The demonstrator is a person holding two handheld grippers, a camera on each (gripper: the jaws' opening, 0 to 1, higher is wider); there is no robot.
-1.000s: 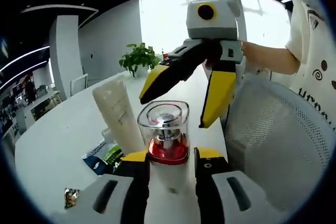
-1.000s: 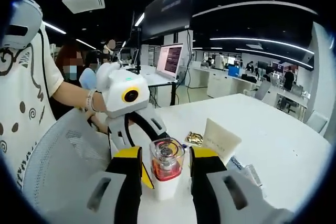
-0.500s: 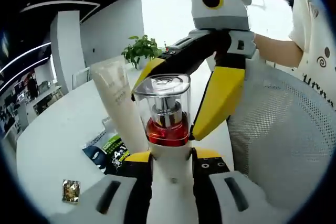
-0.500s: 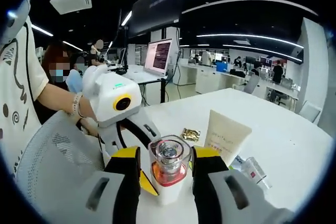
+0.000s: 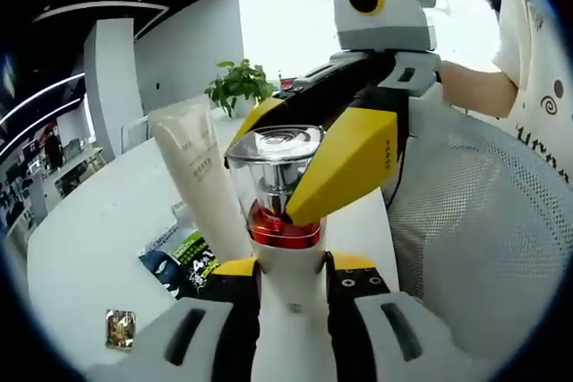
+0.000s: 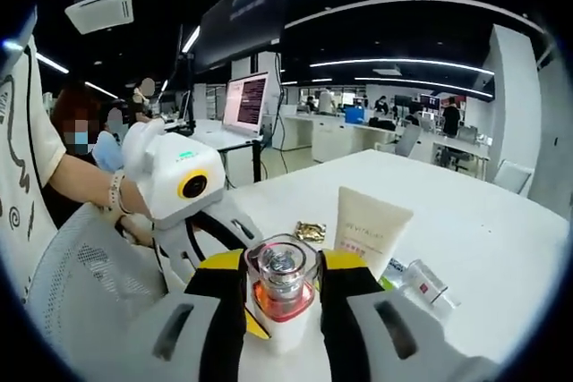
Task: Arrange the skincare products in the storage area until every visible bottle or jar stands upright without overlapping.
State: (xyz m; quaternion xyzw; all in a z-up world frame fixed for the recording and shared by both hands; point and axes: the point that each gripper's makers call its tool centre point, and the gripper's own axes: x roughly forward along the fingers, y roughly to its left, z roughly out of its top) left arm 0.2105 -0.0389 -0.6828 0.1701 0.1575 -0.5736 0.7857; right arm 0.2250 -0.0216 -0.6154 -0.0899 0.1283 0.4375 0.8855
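A bottle (image 5: pixel 283 226) with a clear square cap, red liquid and a white body stands upright on the white table (image 5: pixel 98 239). My left gripper (image 5: pixel 291 267) is shut on its white body. My right gripper (image 5: pixel 269 176) comes in from the upper right, its yellow fingers (image 5: pixel 345 163) closed on the clear cap. In the right gripper view the bottle (image 6: pixel 282 288) sits pinched between my right gripper (image 6: pixel 282 261), and the left gripper (image 6: pixel 224 225) reaches it from the left. A cream tube (image 5: pixel 197 176) (image 6: pixel 367 225) stands upright just beside the bottle.
Flat sachets (image 5: pixel 175 261) and a small clear tube (image 6: pixel 421 282) lie at the tube's foot. A gold foil packet (image 5: pixel 119 328) (image 6: pixel 311 232) lies apart. A white mesh chair (image 5: pixel 483 221) stands against the table edge, with a person's arm (image 5: pixel 474 87) above it. A potted plant (image 5: pixel 240 91) stands far back.
My right gripper came down over the bottle and its jaws closed on the cap. The left gripper moved in closer and stayed shut on the white body.
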